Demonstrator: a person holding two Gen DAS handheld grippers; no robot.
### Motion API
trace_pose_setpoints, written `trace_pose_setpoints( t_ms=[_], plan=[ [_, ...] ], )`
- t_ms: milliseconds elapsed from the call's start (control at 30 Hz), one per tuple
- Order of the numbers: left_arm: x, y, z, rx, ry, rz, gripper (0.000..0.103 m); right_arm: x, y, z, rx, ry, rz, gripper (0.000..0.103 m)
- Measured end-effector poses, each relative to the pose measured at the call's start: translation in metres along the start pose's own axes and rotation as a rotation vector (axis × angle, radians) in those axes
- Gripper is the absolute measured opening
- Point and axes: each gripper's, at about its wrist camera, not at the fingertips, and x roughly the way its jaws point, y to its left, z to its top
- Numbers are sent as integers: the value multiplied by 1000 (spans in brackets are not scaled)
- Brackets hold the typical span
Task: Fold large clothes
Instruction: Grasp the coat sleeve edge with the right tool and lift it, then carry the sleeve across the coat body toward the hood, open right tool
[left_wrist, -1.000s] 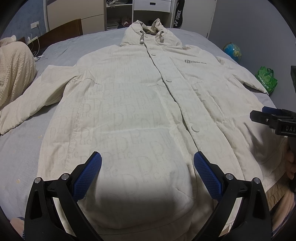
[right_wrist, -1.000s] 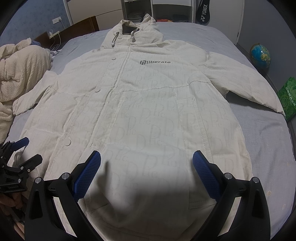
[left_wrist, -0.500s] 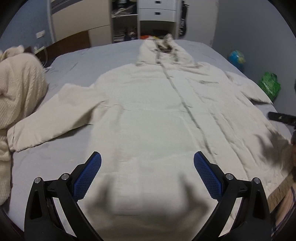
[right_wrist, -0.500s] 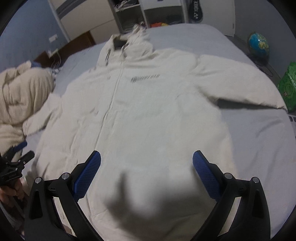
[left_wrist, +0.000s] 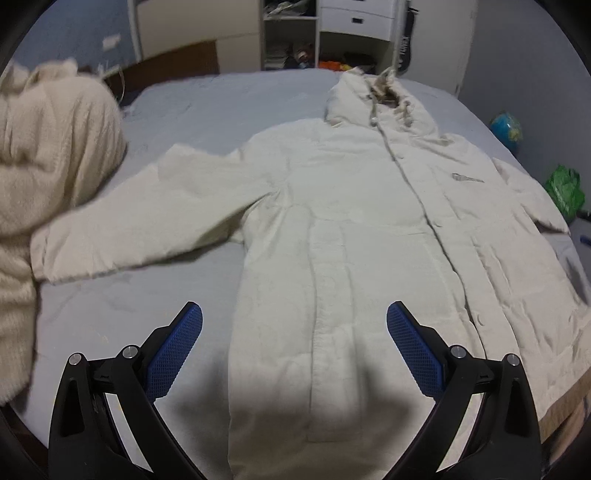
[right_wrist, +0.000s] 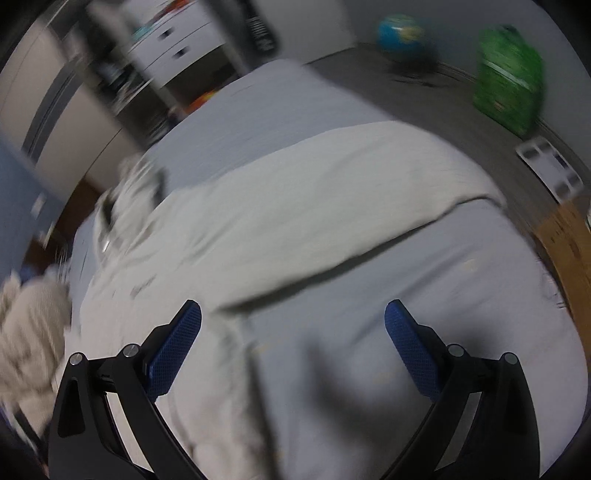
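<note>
**Big cream coat lying flat on the bed, both grippers hanging wide open above it**

Starting closest in: the left hand-held gripper is hovering over the bottom part of the coat with its blue pads spread far apart and nothing between them — it's not touching the fabric as far as I can see. Its shadow is falling on the hem right below. The right hand-held gripper is sitting wide open too, empty, over the grey bed sheet just beside the coat's edge. That view is pretty smeared, so finer detail is hard to make out.

Moving out, the coat is lying face up and buttoned on the bed, taking up most of the mattress. One sleeve is stretching out sideways across the bed sheet toward a lumpy cream blanket, with the cuff just beside it or touching it — can't tell which. The other sleeve is showing up in the right wrist view, laid out across the sheet.

Further back, the hood is pointing at the head of the bed. Past that there's a white drawer unit against the wall, and off on the floor a globe and a green bag.
</note>
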Motion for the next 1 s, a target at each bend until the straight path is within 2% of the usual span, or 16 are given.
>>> trace_pose_setpoints(
  t_ms=[167, 267, 433, 600, 633, 733, 800, 867, 1000],
  plan=[
    [22, 14, -12, -56, 91, -27, 96, 11, -70, 33, 221, -55, 35, 95],
    [24, 18, -12, -81, 91, -21, 96, 20, -109, 47, 341, -81, 82, 95],
    [28, 13, -14, -54, 92, -15, 96, 41, -147, 57, 471, -85, 164, 93],
    [33, 17, -15, -75, 107, -13, 96, 63, -159, 70, 516, -85, 176, 66],
    [34, 18, -15, -79, 109, -12, 96, 66, -159, 74, 525, -87, 174, 64],
    [36, 19, -15, -84, 115, -11, 96, 72, -171, 80, 583, -110, 173, 51],
    [38, 18, -14, -80, 120, -8, 96, 76, -179, 80, 634, -120, 172, 32],
    [40, 16, -14, -71, 125, -2, 96, 79, -190, 79, 696, -126, 183, 22],
    [40, 16, -14, -67, 122, -4, 96, 71, -183, 76, 678, -165, 184, 13]
  ],
)
